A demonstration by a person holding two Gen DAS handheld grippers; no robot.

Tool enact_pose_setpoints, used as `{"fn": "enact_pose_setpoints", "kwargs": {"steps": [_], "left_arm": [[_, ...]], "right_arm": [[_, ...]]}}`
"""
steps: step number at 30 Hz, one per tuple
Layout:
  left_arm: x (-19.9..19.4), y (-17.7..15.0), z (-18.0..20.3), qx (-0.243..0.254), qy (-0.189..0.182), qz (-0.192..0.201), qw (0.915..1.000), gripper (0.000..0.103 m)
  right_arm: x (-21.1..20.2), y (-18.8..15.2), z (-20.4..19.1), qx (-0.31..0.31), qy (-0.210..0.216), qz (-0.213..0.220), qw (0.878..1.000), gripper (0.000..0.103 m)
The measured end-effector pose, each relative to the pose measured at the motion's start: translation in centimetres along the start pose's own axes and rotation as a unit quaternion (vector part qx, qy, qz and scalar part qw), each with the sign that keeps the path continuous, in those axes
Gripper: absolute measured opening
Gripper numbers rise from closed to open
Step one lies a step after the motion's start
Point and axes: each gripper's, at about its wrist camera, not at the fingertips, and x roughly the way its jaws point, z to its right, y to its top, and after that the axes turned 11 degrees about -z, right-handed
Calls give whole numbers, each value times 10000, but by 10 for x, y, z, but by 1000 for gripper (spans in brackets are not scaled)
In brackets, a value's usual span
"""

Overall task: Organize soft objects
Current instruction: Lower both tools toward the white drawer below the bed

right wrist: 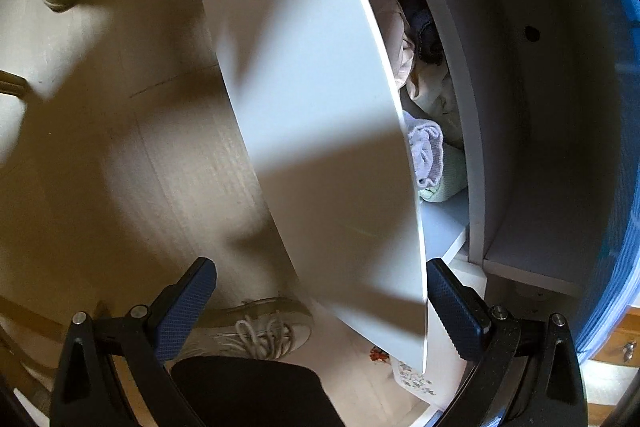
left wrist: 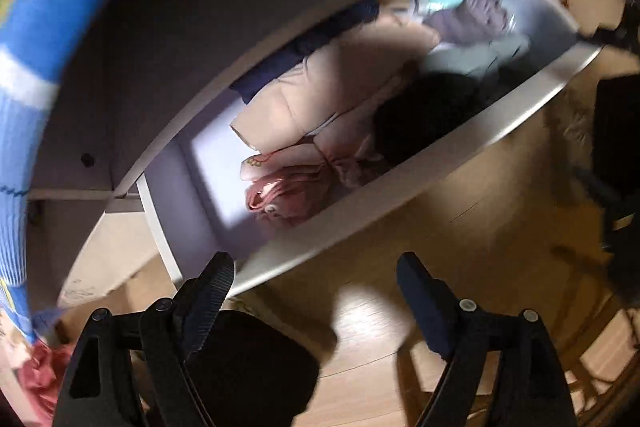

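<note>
No words, labels, brands or numbers can be read in either view. The pink cloth (left wrist: pixel 280 187) in the drawer (left wrist: pixel 400 203) carries a small printed motif, too blurred to make out as lettering.

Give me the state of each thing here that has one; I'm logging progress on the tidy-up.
drawer: pulled open, partly filled with clothes
beige garment: folded, lying in the drawer
pink garment: bunched near the drawer's end
left gripper: open, holding nothing
right gripper: open, drawer front between its fingers, untouched
</note>
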Motion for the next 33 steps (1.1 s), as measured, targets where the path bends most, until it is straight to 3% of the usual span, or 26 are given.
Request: {"fn": "enact_pose_setpoints", "kwargs": {"steps": [4, 8, 12, 16, 20, 24, 27, 30, 33], "left_arm": [[9, 3, 3, 243, 211, -63, 9995, 86], [15, 2, 13, 574, 252, -126, 9980, 95], [18, -8, 29, 1074, 565, -239, 9923, 102], [21, -14, 40, 1435, 822, -295, 9858, 102], [19, -15, 38, 1488, 739, -266, 9857, 102], [11, -9, 24, 1171, 348, -215, 9923, 102], [7, -2, 14, 960, 101, -187, 9952, 102], [3, -1, 16, 1055, 208, -213, 9940, 102], [-14, -11, 30, 1266, 324, -169, 9913, 102]], "right_arm": [[-4, 0, -4, 96, 228, 10, 9997, 103], [0, -4, -11, 188, 504, -19, 9986, 103], [-11, -9, -12, 211, 780, -84, 9967, 103], [-22, -13, -16, 214, 1065, -113, 9940, 103], [-34, -15, -13, 126, 1290, -150, 9915, 103], [-61, -10, 9, 467, 1587, 297, 9858, 103], [-78, -10, 36, 1072, 1976, 627, 9724, 103], [-80, -11, 56, 1550, 2164, 722, 9612, 103], [-66, -15, 72, 2137, 2404, 554, 9452, 103]]}}
